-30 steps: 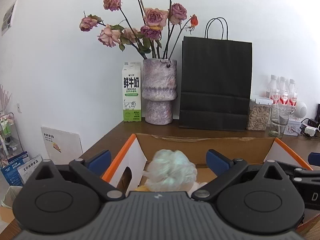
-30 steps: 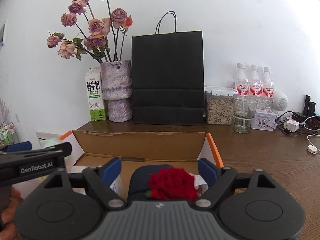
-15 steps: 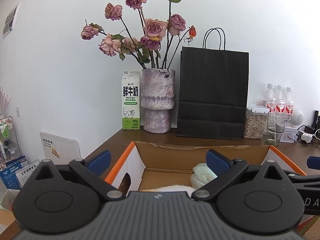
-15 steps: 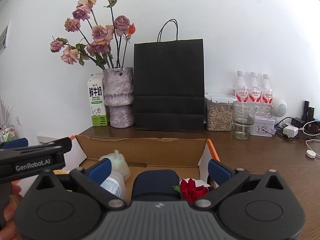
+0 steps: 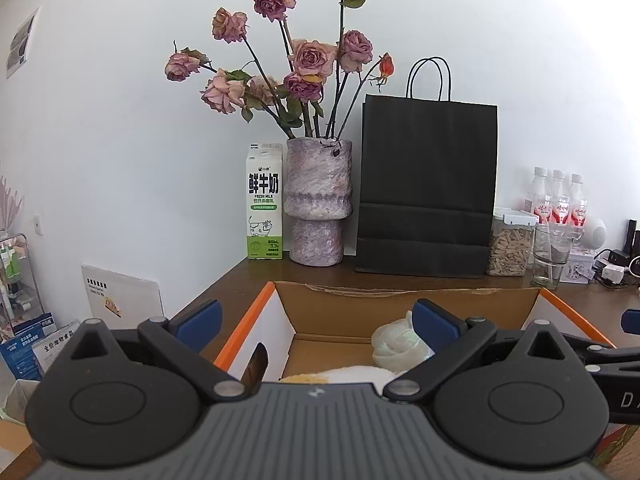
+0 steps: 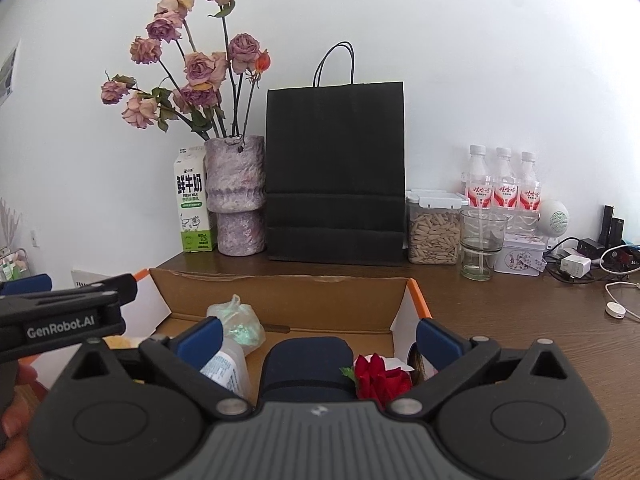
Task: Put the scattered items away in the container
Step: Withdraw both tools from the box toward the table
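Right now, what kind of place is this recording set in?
Probably a home or small office. A wooden desk against a white wall holds a vase of dried roses, a milk carton and chargers with cables.

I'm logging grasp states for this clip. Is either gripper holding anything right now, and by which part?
Nothing is held. The left gripper and right gripper are both open above the orange-edged cardboard box.

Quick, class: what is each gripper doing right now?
Left gripper: open, holding nothing.
Right gripper: open, holding nothing.
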Action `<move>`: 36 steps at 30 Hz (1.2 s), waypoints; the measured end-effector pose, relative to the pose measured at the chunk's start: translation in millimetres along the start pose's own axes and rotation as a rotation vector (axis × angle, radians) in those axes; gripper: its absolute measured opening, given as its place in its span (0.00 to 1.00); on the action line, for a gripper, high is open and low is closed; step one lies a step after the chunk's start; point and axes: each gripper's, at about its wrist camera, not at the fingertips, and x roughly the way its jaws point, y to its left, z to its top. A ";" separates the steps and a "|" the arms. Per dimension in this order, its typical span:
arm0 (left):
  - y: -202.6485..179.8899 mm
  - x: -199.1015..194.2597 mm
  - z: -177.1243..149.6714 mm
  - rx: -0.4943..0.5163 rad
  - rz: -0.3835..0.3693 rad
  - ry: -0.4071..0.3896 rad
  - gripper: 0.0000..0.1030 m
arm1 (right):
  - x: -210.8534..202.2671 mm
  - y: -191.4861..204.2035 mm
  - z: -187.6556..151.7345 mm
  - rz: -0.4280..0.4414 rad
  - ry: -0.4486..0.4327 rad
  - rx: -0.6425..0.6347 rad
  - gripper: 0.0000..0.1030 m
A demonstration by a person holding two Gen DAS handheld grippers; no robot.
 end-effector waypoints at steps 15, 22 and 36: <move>4.6 -20.6 -15.6 0.031 -0.018 -0.066 1.00 | -15.5 -3.1 -12.7 -0.015 -0.020 -0.019 1.00; 13.7 -33.1 -20.5 0.020 0.025 -0.110 1.00 | -23.0 -3.0 -23.7 -0.034 -0.046 -0.041 1.00; 42.8 -62.8 -44.3 0.007 0.095 -0.055 1.00 | -57.5 -12.0 -48.9 -0.062 -0.060 -0.055 1.00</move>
